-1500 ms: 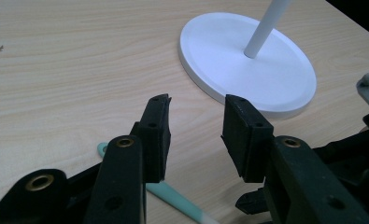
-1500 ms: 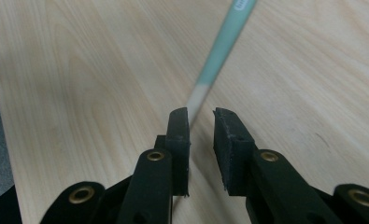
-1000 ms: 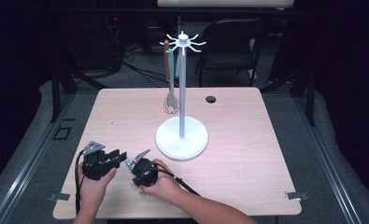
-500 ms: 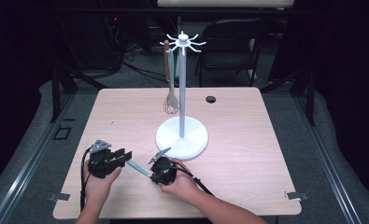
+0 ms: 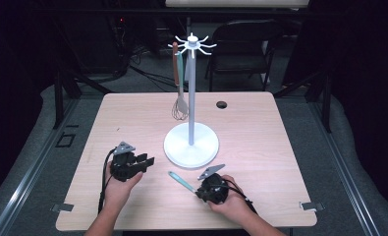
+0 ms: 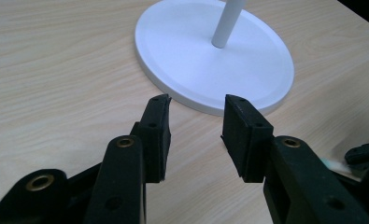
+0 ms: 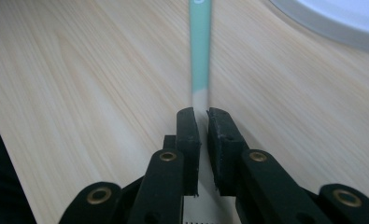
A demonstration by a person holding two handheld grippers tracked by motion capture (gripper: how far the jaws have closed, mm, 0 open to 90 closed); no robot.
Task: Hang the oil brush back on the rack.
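On the light wooden tabletop (image 5: pixel 290 147) in a dark room, the right claw (image 5: pixel 197 191) grips a teal-handled utensil (image 5: pixel 180 180) pointing to the upper left of the frame, while the left claw (image 5: pixel 150 161) is open and empty.

Stand (image 5: pixel 191 145) mid-table (image 5: pixel 280 162), whisk (image 5: pixel 180 109) behind it (hanging), utensil (image 5: pixel 182 181) before

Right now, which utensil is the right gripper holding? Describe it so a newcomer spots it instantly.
Start at the white stand in the middle of the table. Just in front of its round base, the right gripper is clamped on a slim utensil with a mint-green handle. It is off the stand, unlike the whisk hanging from a hook.
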